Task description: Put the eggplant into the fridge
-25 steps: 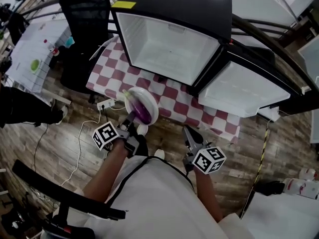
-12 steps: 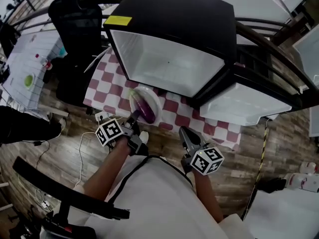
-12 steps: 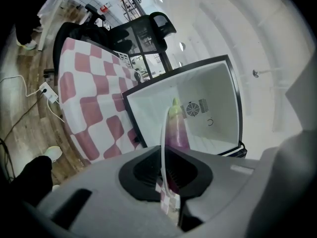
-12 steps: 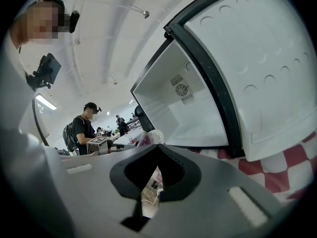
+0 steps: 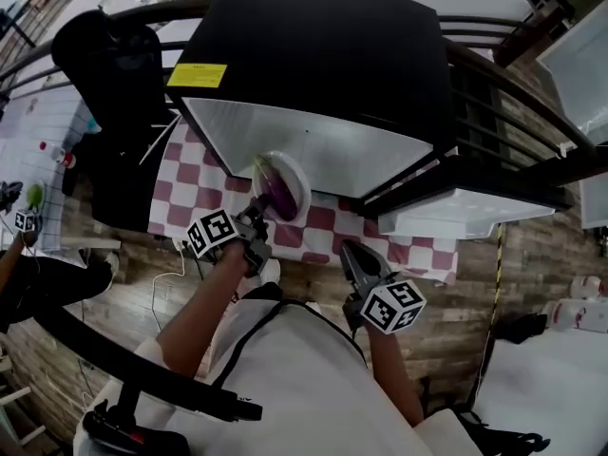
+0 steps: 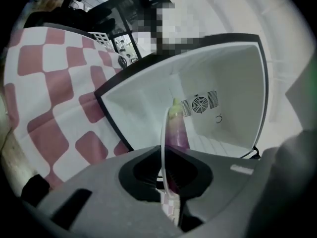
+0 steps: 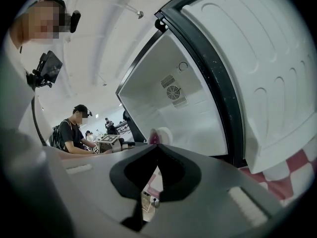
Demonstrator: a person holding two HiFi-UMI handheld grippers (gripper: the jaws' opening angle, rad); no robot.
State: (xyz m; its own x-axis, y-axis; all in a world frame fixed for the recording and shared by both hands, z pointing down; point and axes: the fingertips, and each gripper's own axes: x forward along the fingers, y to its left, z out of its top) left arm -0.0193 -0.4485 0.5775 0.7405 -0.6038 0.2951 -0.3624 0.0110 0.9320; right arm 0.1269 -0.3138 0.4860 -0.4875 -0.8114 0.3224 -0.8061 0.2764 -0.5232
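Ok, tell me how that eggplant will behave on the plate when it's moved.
Rounded and smooth-looking, the eggplant lies loose on the plate, so it could roll or slide. The left tongs pinch only the rim, so the plate may tip.

I saw a red-and-white checked cloth [image 5: 185, 180], a black chair [image 5: 106, 60] just beside it, a white cable [image 5: 160, 283] on the wooden floor [image 5: 114, 264], a seated person [image 7: 74, 129] beyond
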